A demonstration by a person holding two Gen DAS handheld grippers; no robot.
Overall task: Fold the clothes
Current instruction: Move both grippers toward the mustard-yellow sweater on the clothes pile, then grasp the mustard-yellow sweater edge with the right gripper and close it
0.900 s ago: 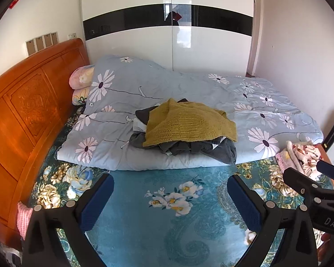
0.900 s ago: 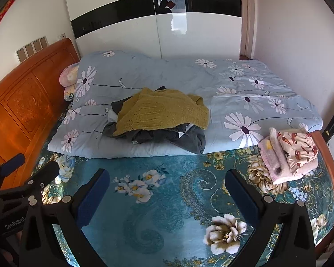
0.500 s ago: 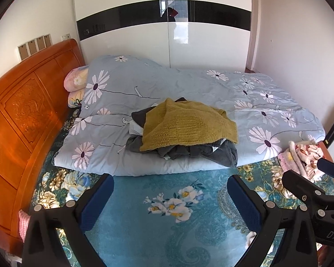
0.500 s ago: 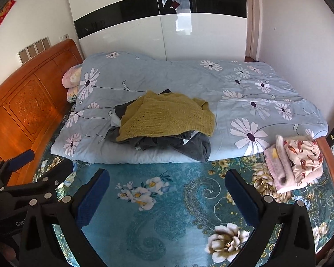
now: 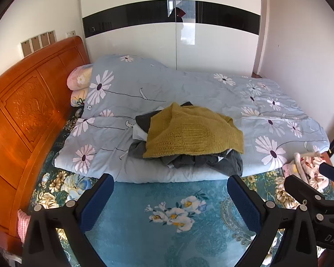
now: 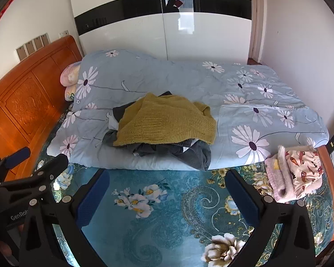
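Left tool [image 5: 170, 198]: fingers spread wide, nothing between them, held above the teal sheet [image 5: 167, 200].
Right tool [image 6: 167, 197]: fingers likewise spread and empty, above the same sheet; its tip also showed at the right edge of the left view.
Clothes pile [image 5: 189, 138]: ahead of both tools, well apart from them, lying on the blue quilt [image 5: 167, 89].
Sweater [image 6: 167, 120]: mustard knit, draped over the top of the pile.
Dark garments [image 6: 189, 153]: grey, crumpled under the sweater, spilling towards the tools over the quilt's near edge.
Folded stack [image 6: 296, 173]: pink and patterned pieces, ahead and to the right of the right tool, on the sheet near the bed's edge.
Pillows [image 5: 79, 84]: ahead and left, partly hidden under the quilt.
Headboard [image 5: 22, 115]: orange wood, left of the left tool.
Wardrobe [image 5: 171, 33]: white with a black band, beyond the bed.
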